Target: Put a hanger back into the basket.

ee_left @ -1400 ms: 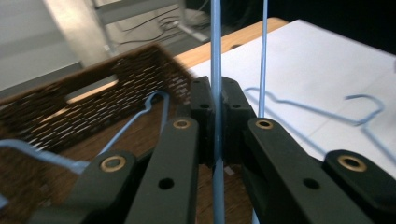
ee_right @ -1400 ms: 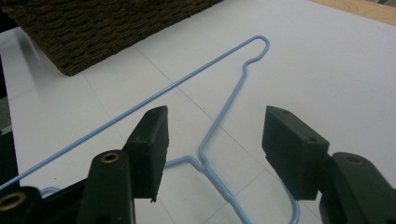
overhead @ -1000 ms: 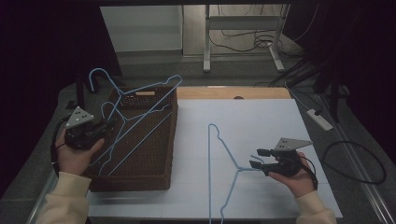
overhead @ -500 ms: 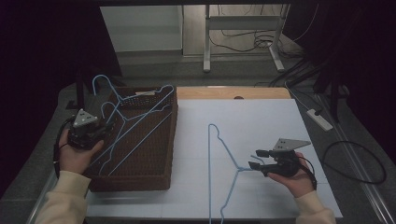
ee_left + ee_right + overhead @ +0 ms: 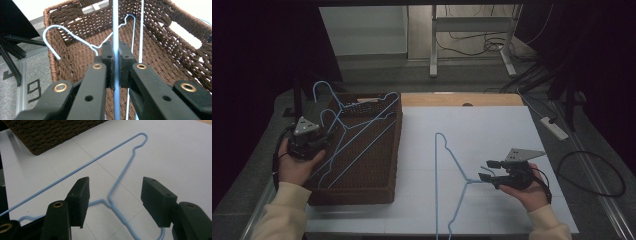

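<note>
A brown wicker basket point(image 5: 384, 165) stands at the table's left with light blue wire hangers leaning in it. My left gripper point(image 5: 326, 141) hovers over its left rim, shut on the wire of one blue hanger point(image 5: 115, 30), whose hook point(image 5: 51, 31) curls up to the left over the basket wall point(image 5: 190, 50). In the high view that hook point(image 5: 323, 84) sticks out past the basket's far left corner. A second blue hanger point(image 5: 455, 162) lies flat on the white tabletop. My right gripper point(image 5: 484, 169) stands open beside its neck point(image 5: 111, 204), pads apart and not touching the wire.
A bare wooden strip point(image 5: 457, 100) runs along the table's far edge. A white power strip point(image 5: 554, 127) lies off the right side, with a looped black cable point(image 5: 592, 172) on the floor. Metal table legs point(image 5: 432, 50) stand behind.
The hanger in my left gripper has shifted a little over the basket, its far end sinking slightly. The right gripper and the hanger on the table have stayed put.
</note>
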A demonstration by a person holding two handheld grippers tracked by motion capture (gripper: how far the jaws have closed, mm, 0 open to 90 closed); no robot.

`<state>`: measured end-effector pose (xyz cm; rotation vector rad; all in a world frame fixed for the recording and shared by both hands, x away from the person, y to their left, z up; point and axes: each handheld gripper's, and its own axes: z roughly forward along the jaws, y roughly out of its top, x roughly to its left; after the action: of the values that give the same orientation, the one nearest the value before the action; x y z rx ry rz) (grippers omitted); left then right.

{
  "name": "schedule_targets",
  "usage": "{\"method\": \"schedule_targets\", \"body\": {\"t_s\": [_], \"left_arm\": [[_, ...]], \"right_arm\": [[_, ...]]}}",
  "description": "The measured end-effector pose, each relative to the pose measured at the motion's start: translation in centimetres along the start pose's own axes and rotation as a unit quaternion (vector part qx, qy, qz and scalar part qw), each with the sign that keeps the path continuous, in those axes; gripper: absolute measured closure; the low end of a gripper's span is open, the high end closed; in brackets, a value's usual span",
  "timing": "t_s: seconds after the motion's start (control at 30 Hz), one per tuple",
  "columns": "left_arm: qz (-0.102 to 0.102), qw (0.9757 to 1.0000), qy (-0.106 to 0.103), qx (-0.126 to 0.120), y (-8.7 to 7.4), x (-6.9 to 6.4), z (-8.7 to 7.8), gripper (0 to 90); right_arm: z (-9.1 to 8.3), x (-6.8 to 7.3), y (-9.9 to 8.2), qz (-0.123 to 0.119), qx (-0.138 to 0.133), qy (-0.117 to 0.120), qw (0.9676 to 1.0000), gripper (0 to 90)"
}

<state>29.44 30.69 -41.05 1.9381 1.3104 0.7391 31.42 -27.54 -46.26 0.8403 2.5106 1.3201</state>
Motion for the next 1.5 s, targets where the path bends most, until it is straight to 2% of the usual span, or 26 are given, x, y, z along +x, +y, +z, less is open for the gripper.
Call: {"method": "schedule_targets", "body": {"t_s": [0.17, 0.47, 0.57, 0.63, 0.73, 0.77, 0.8, 0.83, 0.87, 0.9, 0.97, 1.0, 1.03, 1.07, 1.1, 1.17, 1.23, 1.27, 1.33, 1.4, 1.47, 1.5], "left_arm": [[-0.005, 1.0000, -0.002, 0.008, -0.5, 0.3, 0.3, 86.0], [-0.001, 0.9992, -0.010, 0.038, 0.0, -0.7, 2.8, 86.0], [-0.008, 0.9990, -0.008, 0.044, 0.1, -0.9, 3.3, 86.0], [-0.027, 0.9981, -0.022, 0.051, -0.2, -0.6, 3.5, 86.0], [-0.017, 0.9976, -0.018, 0.064, -0.5, -0.7, 3.8, 86.0], [-0.012, 0.9973, -0.020, 0.070, -0.6, -0.8, 3.9, 85.9], [-0.004, 0.9965, -0.031, 0.078, -0.8, -1.0, 4.3, 86.0], [-0.004, 0.9965, -0.031, 0.078, -0.8, -1.0, 4.3, 85.9], [0.000, 0.9949, -0.038, 0.093, -0.9, -1.1, 4.7, 85.9], [0.000, 0.9949, -0.038, 0.093, -0.9, -1.1, 4.7, 85.8], [-0.006, 0.9927, -0.050, 0.110, -0.8, -1.0, 5.1, 85.6], [-0.007, 0.9915, -0.041, 0.123, -0.9, -0.9, 5.4, 84.8], [-0.007, 0.9915, -0.041, 0.123, -0.9, -0.9, 5.4, 80.9], [-0.007, 0.9916, -0.037, 0.124, -1.0, -0.9, 5.5, 80.9], [-0.005, 0.9920, -0.033, 0.122, -1.0, -0.9, 5.5, 74.2], [0.004, 0.9945, -0.006, 0.105, -0.9, -1.0, 5.2, 64.0], [0.004, 0.9961, 0.005, 0.088, -0.7, -1.0, 4.8, 52.1], [0.006, 0.9968, 0.007, 0.079, -0.7, -1.0, 4.6, 50.2], [0.007, 0.9978, 0.007, 0.065, -0.5, -1.1, 4.1, 46.0], [0.012, 0.9992, -0.005, 0.039, -0.3, -1.3, 3.2, 43.8], [0.018, 0.9995, -0.019, 0.021, -0.1, -1.7, 2.4, 42.5], [0.018, 0.9995, -0.019, 0.021, -0.1, -1.7, 2.4, 41.7]], "right_arm": [[0.1, 0.1, 0.0, -0.002, 0.001, -0.001, 1.0000, 41.1], [0.3, 0.1, 0.1, 0.000, 0.003, 0.003, 1.0000, 41.1], [0.3, 0.2, 0.1, -0.001, 0.004, 0.005, 1.0000, 41.0], [0.2, 0.2, 0.1, 0.001, 0.003, 0.007, 1.0000, 41.1], [0.2, 0.2, 0.1, 0.001, 0.001, 0.008, 1.0000, 41.1], [0.2, 0.2, 0.1, 0.001, 0.001, 0.008, 1.0000, 41.0], [0.2, 0.2, 0.1, 0.000, 0.002, 0.008, 1.0000, 41.0], [0.2, 0.2, 0.1, 0.000, 0.002, 0.008, 1.0000, 41.0], [0.2, 0.3, 0.1, 0.000, 0.002, 0.008, 1.0000, 41.0], [0.2, 0.3, 0.1, 0.000, 0.002, 0.008, 1.0000, 41.0], [0.2, 0.2, 0.1, 0.000, 0.003, 0.007, 1.0000, 41.0], [0.3, 0.2, 0.1, 0.000, 0.004, 0.007, 1.0000, 41.0], [0.3, 0.2, 0.1, 0.000, 0.004, 0.007, 1.0000, 41.0], [0.3, 0.2, 0.1, 0.000, 0.004, 0.007, 1.0000, 41.0], [0.3, 0.2, 0.1, 0.000, 0.005, 0.008, 1.0000, 41.0], [0.2, 0.2, 0.1, 0.000, 0.005, 0.007, 1.0000, 41.0], [0.2, 0.2, 0.1, 0.001, 0.002, 0.008, 1.0000, 41.0], [0.2, 0.2, 0.1, 0.001, 0.002, 0.008, 1.0000, 41.0], [0.2, 0.2, 0.0, 0.002, 0.002, 0.007, 1.0000, 40.9], [0.2, 0.2, 0.0, 0.001, 0.004, 0.007, 1.0000, 40.9], [0.2, 0.3, 0.0, 0.000, 0.004, 0.008, 1.0000, 40.9], [0.2, 0.3, 0.0, 0.000, 0.004, 0.008, 1.0000, 40.9]]}}
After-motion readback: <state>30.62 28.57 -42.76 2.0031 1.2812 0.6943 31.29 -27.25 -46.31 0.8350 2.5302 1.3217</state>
